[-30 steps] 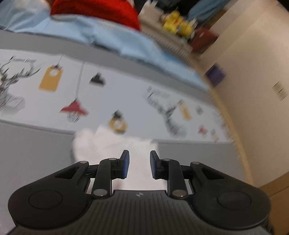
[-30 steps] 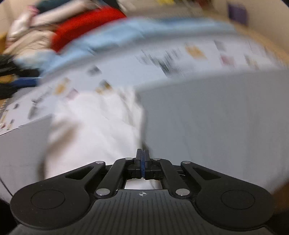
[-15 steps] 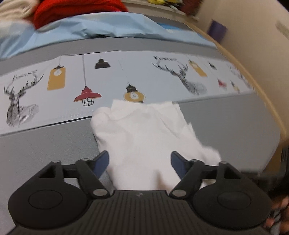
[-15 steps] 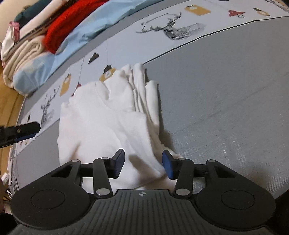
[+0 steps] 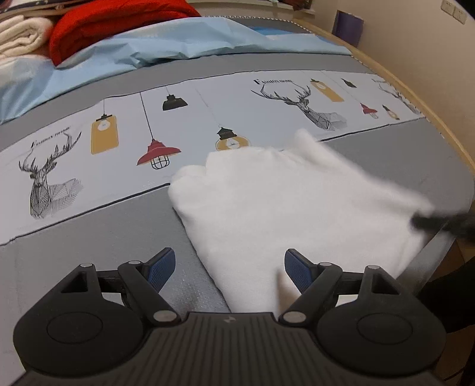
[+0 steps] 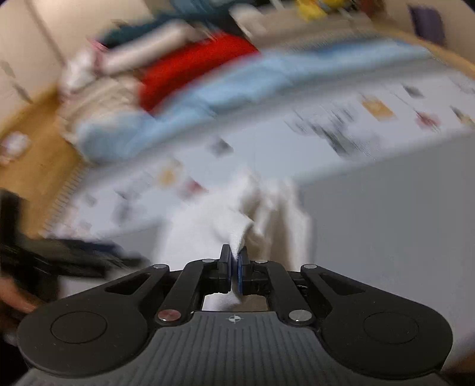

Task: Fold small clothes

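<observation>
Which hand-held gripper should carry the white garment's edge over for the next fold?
Right. The right hand-held gripper is already shut on the white garment; the left hand-held gripper stands open, gripping nothing.

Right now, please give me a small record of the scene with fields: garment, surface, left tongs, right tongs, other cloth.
garment: white garment, lying partly folded
surface: grey bed cover with a printed band of deer and lamps
left tongs: open, over the garment's near edge, not gripping
right tongs: shut on a corner of the white garment
other cloth: red fabric and light blue sheet at the far side
</observation>
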{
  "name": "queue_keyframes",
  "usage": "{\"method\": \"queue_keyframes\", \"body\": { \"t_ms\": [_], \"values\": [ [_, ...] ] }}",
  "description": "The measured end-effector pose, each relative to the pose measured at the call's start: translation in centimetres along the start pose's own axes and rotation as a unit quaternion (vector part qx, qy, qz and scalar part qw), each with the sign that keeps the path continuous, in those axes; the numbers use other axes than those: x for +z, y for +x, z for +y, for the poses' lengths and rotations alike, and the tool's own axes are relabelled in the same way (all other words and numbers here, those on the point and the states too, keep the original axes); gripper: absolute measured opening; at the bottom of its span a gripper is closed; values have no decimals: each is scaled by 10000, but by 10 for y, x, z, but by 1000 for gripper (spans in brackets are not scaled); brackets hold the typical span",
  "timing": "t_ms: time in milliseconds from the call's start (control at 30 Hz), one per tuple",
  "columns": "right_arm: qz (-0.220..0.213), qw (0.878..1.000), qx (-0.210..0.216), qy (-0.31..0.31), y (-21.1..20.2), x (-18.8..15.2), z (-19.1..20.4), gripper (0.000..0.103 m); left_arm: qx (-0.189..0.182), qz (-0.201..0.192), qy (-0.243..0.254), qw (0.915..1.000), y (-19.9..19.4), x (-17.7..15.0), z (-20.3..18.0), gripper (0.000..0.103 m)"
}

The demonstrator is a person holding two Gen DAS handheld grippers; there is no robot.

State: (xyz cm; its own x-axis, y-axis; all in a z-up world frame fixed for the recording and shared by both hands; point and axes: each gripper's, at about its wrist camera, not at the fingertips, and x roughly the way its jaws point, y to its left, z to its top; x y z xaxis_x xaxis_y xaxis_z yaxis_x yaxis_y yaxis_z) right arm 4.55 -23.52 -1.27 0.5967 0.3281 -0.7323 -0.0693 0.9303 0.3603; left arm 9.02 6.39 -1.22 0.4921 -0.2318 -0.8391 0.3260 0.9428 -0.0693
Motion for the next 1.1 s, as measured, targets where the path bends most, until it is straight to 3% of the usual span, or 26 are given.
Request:
{"method": "queue_keyframes", "body": {
  "t_ms": [67, 133, 167, 267, 367, 433, 467, 567, 733, 833, 967, 1100],
  "values": [
    [897, 9938, -633, 157, 30, -13, -22, 6, 29, 5, 167, 9999, 1, 1, -4, 85],
    [1255, 9851, -960, 675, 41, -22, -43, 11, -8, -1, 250, 9997, 2, 2, -9, 85],
    [1202, 9844, -954, 863, 38, -21, -49, 11, -48, -4, 283, 9996, 2, 2, -11, 85],
    [658, 9912, -959, 629, 24, -8, -44, 11, -194, -9, 422, 9989, 4, 3, -18, 84],
    [299, 9937, -851, 662, 14, 3, -44, 11, -348, 63, 520, 9980, 8, 1, -23, 74],
    [167, 9945, -747, 713, 11, 10, -48, 11, -491, 164, 598, 9969, 12, -1, -27, 62],
    [73, 9951, -707, 684, 9, 15, -48, 11, -565, 213, 635, 9962, 13, -2, -29, 61],
    [-207, 9969, -502, 575, 4, 35, -45, 11, -665, 606, 787, 9928, 26, -9, -34, 45],
    [-612, 9975, -144, 333, -15, 79, -46, 11, -353, 1494, 1162, 9813, 58, -29, -38, 44],
    [-537, 9985, -22, 41, -3, 100, -48, 11, -296, 1611, 1204, 9791, 61, -35, -37, 45],
    [-155, 9994, 134, -263, 38, 105, -48, 11, -320, 1419, 920, 9851, 52, -27, -27, 45],
    [424, 9987, 200, -193, 91, 88, -47, 23, -258, 1275, 607, 9897, 48, -20, -17, 48]
  ]
}}
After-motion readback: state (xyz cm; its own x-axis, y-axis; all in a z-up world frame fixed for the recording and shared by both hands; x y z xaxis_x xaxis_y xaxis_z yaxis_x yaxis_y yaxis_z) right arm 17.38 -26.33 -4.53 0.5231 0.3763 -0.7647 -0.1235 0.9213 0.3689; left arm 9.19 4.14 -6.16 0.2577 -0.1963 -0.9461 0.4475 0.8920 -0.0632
